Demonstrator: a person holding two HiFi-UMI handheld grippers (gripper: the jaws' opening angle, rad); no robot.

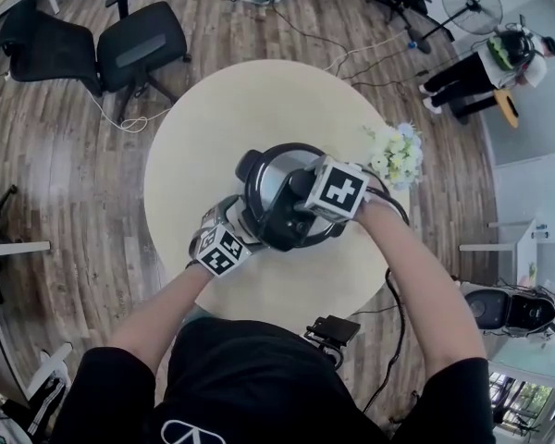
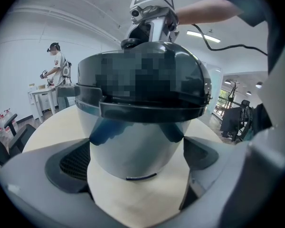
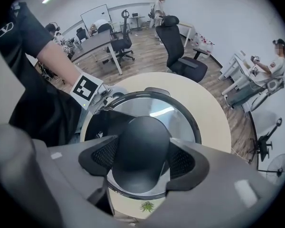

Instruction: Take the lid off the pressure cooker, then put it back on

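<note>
So the pressure cooker [image 2: 133,146] is sitting on the near half of the round table [image 1: 222,118], lid [image 3: 168,110] on, with a little bunch of flowers [image 1: 396,155] just off to its right. The left gripper [image 2: 137,160] is coming in low from the near left, and its jaws are spread wide and hugging the steel body on both sides. The right gripper [image 3: 142,158] is pointing straight down from above, its jaws squeezing the lid's black handle [image 3: 141,141] between the pads.
</note>
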